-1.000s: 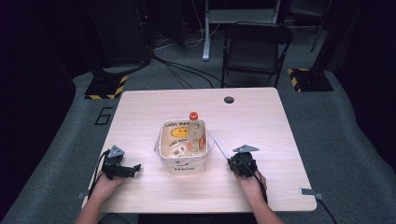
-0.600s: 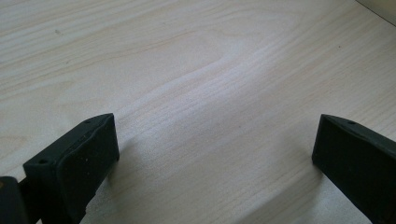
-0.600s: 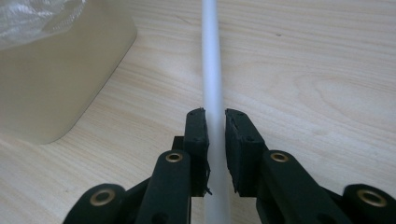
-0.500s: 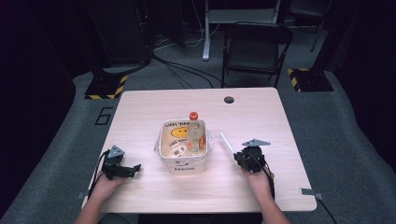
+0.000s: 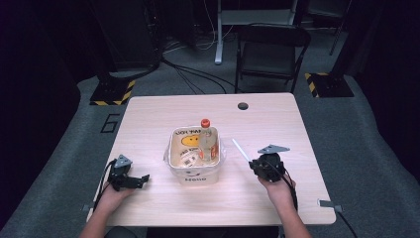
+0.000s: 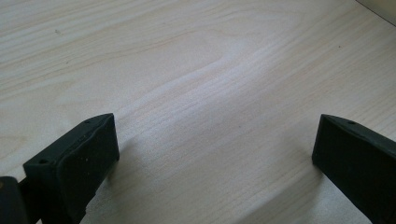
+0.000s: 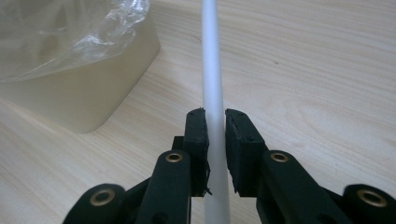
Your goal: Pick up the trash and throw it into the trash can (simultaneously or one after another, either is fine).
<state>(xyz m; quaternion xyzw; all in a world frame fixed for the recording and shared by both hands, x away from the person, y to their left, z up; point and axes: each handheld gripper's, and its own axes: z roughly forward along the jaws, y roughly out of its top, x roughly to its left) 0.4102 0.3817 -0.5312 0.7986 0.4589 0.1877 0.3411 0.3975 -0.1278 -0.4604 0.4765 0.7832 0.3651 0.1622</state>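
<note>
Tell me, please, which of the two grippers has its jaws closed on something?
The right gripper: its jaws pinch a thin white straw beside the cream tub. The left gripper rests on the table with jaws wide apart and nothing between them.

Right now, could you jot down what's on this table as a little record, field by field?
surface: light wooden table
centre: cream tub lined with clear plastic
in the tub: clear bottle with a red cap, plus printed packets
right gripper: jaws shut on a thin white stick, right of the tub
stick: points up and toward the tub, tip clear of the rim
left gripper: jaws wide apart, nothing between them, low over bare wood left of the tub
</note>
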